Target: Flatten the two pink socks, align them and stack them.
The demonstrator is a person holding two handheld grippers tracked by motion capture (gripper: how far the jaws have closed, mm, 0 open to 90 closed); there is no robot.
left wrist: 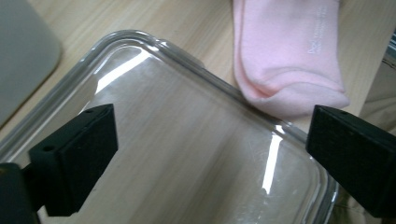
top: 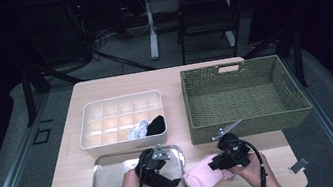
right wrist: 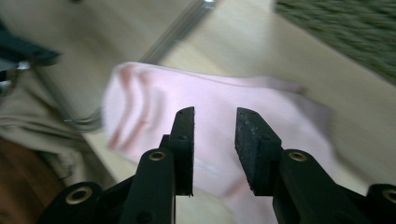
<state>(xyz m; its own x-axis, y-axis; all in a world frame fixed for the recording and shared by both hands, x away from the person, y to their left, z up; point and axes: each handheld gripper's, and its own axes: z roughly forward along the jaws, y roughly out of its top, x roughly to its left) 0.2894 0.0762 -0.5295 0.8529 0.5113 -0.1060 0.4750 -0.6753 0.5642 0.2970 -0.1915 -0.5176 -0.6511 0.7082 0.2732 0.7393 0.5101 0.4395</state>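
Observation:
A pink sock (top: 203, 176) lies flat on the wooden table near its front edge, just right of a metal tray (top: 110, 183). My right gripper (top: 215, 165) hovers over the sock's right end. In the right gripper view its jaws (right wrist: 215, 116) stand a little apart with nothing between them, and the sock (right wrist: 149, 102) lies below. My left gripper (top: 171, 184) hangs above the tray's right part. In the left gripper view it is wide open (left wrist: 210, 154) over the bare tray (left wrist: 187, 140), with the sock's toe (left wrist: 289, 60) just beyond the rim.
A white divided organizer (top: 106, 108) sits behind the tray, holding a pale rolled sock (top: 137, 130) and a black one (top: 155, 124) in its front cells. A green woven basket (top: 196, 104) stands at the right rear. Beyond the table is a dark chair (top: 204, 11).

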